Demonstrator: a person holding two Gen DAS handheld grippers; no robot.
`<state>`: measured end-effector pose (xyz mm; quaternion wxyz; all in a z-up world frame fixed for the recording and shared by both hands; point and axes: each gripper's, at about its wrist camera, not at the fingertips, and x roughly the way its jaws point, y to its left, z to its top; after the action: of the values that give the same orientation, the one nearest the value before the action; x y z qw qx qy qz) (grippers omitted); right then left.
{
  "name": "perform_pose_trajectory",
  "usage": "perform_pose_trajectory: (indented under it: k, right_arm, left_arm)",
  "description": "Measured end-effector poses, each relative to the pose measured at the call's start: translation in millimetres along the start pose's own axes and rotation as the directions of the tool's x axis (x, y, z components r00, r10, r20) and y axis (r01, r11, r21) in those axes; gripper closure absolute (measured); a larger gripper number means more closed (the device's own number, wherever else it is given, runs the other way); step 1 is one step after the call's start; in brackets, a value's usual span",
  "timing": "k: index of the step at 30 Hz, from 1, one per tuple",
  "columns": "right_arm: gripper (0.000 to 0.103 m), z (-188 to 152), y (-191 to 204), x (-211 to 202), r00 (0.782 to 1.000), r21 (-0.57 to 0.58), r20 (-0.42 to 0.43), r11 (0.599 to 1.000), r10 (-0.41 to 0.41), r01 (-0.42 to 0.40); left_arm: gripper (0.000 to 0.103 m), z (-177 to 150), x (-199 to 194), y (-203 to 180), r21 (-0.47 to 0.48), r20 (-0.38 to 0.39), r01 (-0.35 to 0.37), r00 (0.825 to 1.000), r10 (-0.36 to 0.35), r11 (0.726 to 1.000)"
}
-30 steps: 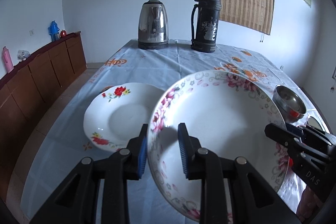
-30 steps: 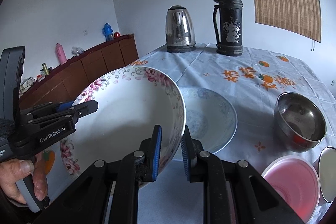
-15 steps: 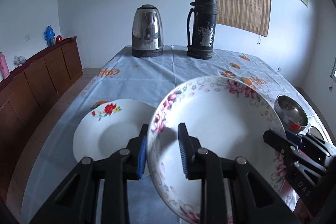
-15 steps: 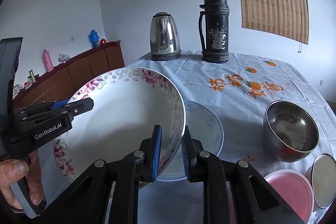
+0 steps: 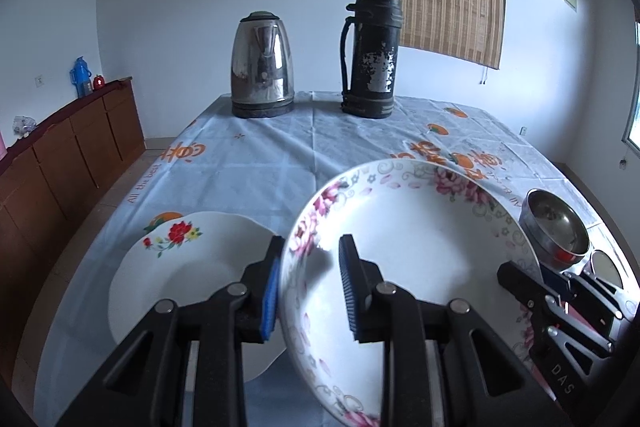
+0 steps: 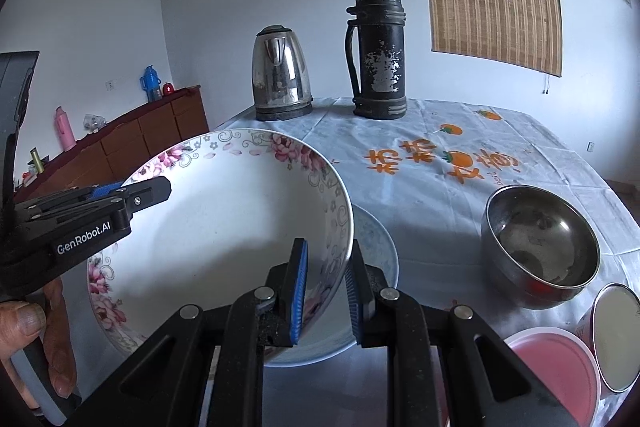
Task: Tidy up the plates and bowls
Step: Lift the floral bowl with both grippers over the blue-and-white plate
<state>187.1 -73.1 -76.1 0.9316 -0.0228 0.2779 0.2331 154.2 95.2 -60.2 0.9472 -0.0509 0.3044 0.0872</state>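
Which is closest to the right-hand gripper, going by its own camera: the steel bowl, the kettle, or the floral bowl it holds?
1. Floral bowl: its rim sits between the right gripper fingers.
2. Steel bowl: on the table, to the right.
3. Kettle: at the table's far end, slightly left.

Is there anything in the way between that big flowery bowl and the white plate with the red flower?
Nothing visible. Both claws, left claw and right claw, grip the flowered bowl above the table; the red-flower plate sits beside it, uncovered.
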Motion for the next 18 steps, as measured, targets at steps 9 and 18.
perform_pose_trajectory:
  k: [9, 18]
  right_arm:
    - [0.083, -0.1, -4.7, 9.8, 0.999, 0.004, -0.005, 0.999, -0.045, 0.045]
    - [0.083, -2.7, -11.6, 20.3, 0.996, 0.011, -0.018, 0.997, -0.082, 0.083]
  left_arm:
    - [0.078, 3.2, 17.7, -3.7, 0.003, -0.009, 0.022, 1.0, -0.022, 1.0]
    - [0.078, -0.4, 37.2, -12.1, 0.009, -0.036, 0.047, 0.998, -0.047, 0.999]
